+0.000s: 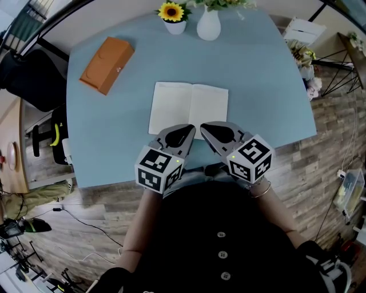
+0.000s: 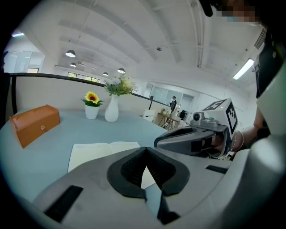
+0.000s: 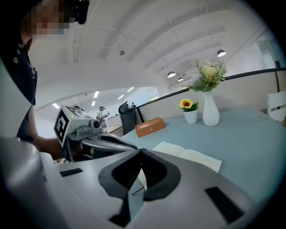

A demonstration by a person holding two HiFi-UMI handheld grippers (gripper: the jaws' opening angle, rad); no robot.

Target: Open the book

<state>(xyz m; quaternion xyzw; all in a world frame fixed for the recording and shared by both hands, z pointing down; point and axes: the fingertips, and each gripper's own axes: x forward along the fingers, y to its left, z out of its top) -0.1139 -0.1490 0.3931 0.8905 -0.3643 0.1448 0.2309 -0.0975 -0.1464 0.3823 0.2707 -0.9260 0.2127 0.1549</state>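
- On the pale blue table [image 1: 257,86], toward the edge nearest us, lies the book with blank cream pages [image 1: 189,109]. It is open flat, both pages face up, with the centre fold running away from us.
- At the book's near edge we hold two grey grippers side by side. The left gripper [image 1: 186,130] points at the left page's near corner, and the right gripper [image 1: 207,129] at the right page's near edge. We cannot tell whether either tip touches the paper.
- From the left gripper view, its black-padded jaws meet at the tips, with nothing caught between them.
- From the right gripper view, we see the same: jaws brought together on nothing, with the book lying just beyond them.
- Behind each pair of jaws sits that gripper's black-and-white marker cube, and a thin bracelet [image 1: 262,190] circles our right wrist.
- Well apart from the book, toward the far left of the table, an orange-brown rectangular box [image 1: 106,64] lies at an angle.
- Along the far edge, a yellow sunflower in a small white pot [image 1: 173,16] stands just beside a white vase holding pale flowers [image 1: 209,24].
- Around the table we see a wood-plank floor [image 1: 331,131], with a black chair [image 1: 28,80] at the left.
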